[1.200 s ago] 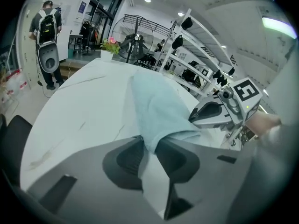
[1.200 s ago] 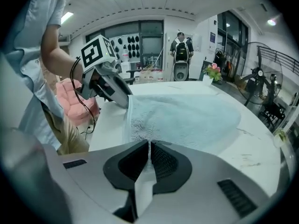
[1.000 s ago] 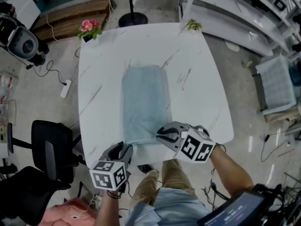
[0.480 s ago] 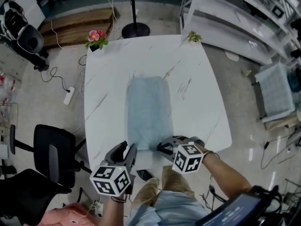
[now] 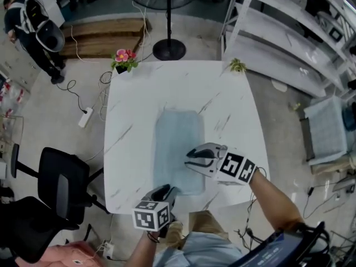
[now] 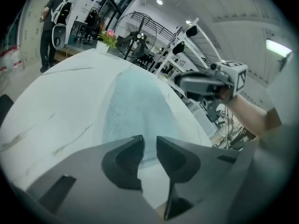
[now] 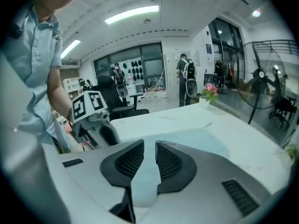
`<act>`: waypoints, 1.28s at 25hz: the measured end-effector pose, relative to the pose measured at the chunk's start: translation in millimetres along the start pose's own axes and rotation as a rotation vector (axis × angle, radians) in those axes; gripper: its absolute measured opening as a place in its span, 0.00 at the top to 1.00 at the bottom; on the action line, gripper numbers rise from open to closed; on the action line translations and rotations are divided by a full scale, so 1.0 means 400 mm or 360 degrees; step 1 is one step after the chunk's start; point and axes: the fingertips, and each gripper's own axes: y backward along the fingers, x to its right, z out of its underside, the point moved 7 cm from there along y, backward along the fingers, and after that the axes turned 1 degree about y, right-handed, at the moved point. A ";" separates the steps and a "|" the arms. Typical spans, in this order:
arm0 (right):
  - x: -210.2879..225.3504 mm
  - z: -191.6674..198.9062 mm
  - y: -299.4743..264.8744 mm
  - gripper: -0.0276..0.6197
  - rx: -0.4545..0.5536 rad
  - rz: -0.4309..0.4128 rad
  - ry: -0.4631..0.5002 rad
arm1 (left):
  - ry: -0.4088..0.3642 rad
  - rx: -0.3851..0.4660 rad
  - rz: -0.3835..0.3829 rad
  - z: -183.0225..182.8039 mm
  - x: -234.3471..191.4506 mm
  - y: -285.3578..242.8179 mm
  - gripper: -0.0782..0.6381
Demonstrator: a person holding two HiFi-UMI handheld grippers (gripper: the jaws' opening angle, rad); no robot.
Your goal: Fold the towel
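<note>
A pale blue towel (image 5: 178, 146) lies flat as a long strip down the middle of the white marble table (image 5: 133, 110). My right gripper (image 5: 189, 159) hovers over the towel's near right part, pointing left. Its jaws are opening and nothing is between them; the towel (image 7: 198, 139) shows below my right gripper (image 7: 149, 143). My left gripper (image 5: 169, 191) is at the table's front edge, just short of the towel's near left corner. Its jaws are closing with a gap still between them and nothing in it. The towel (image 6: 135, 101) stretches ahead of my left gripper (image 6: 149, 139).
A pot of pink flowers (image 5: 123, 57) stands on the table's far left corner and a small plant (image 5: 237, 65) on the far right corner. A fan stand (image 5: 169, 48) is behind the table, a black chair (image 5: 61, 185) at its left, shelving (image 5: 278, 32) at its right.
My right gripper has lifted from the towel's near right corner and moved farther over the towel, its jaws now parted. My left gripper has drawn back to the table's edge.
</note>
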 end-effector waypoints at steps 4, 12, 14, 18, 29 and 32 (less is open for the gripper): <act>0.231 -0.082 -0.010 0.79 -0.0058 0.0099 0.0152 | 0.0017 0.0156 0.0013 -0.037 0.014 0.039 0.77; 0.509 -0.091 -0.220 0.74 -0.0292 -0.0311 0.0188 | 0.0333 0.0370 -0.0407 -0.016 -0.034 0.095 0.65; 0.525 -0.076 -0.262 0.71 -0.0327 -0.0444 0.0166 | 0.0399 0.0324 -0.0433 -0.002 -0.044 0.072 0.63; 0.536 -0.065 -0.317 0.70 -0.0361 -0.0572 0.0176 | 0.0465 0.0304 -0.0479 0.000 -0.063 0.051 0.65; 0.533 -0.110 -0.284 0.88 -0.0252 -0.0520 0.0352 | 0.0530 0.0354 -0.0458 -0.005 -0.057 0.074 0.81; 0.552 -0.080 -0.312 0.64 -0.0363 -0.0586 0.0222 | 0.0554 0.0351 -0.0458 -0.001 -0.059 0.069 0.81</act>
